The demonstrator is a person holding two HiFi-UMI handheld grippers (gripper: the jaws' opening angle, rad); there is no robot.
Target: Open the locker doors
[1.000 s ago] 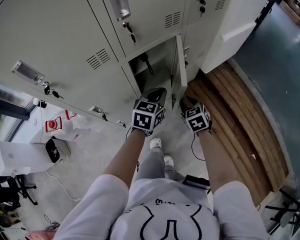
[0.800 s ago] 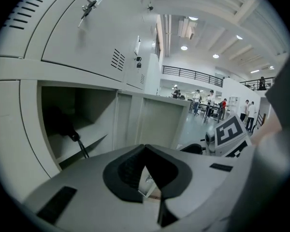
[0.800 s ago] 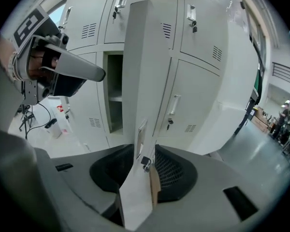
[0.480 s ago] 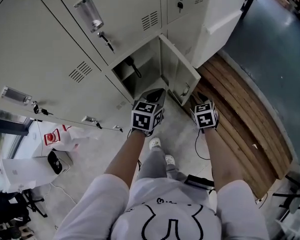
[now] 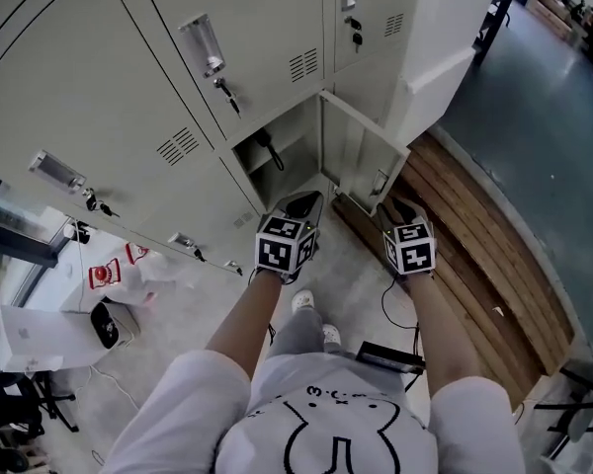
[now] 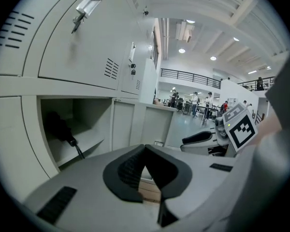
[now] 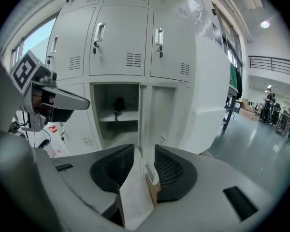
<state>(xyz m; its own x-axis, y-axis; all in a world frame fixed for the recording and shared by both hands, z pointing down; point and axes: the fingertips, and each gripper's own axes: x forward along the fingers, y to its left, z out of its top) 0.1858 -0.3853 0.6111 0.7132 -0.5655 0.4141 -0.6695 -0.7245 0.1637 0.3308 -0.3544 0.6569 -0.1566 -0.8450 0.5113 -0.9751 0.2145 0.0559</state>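
1. The jaws of the left gripper (image 6: 145,149) are clenched, tips meeting, with nothing caught between them.
2. The jaws of the right gripper (image 7: 144,151) are released: they stand apart and hold nothing. The thin edge of the open locker door (image 7: 145,115) lines up with the gap, beyond the tips.
3. In the head view both grippers hang side by side above the grey floor (image 5: 361,265). The left one is before the open compartment (image 5: 277,161). The right one is near the door's lower corner, and contact cannot be judged.
4. The open locker door belongs to the bottom row and stands swung out from the locker bank, edge-on to the right gripper.
5. Inside the compartment a shelf (image 7: 118,116) carries a dark object (image 7: 119,104) with a cord hanging down. What it is cannot be told.
6. The neighbouring closed locker doors (image 5: 267,28) have vent slots, handles and keys (image 5: 229,95) in the locks.
7. Wooden planks (image 5: 474,255) run along the right. A white bag (image 5: 128,260) with red print lies on the floor at the left.
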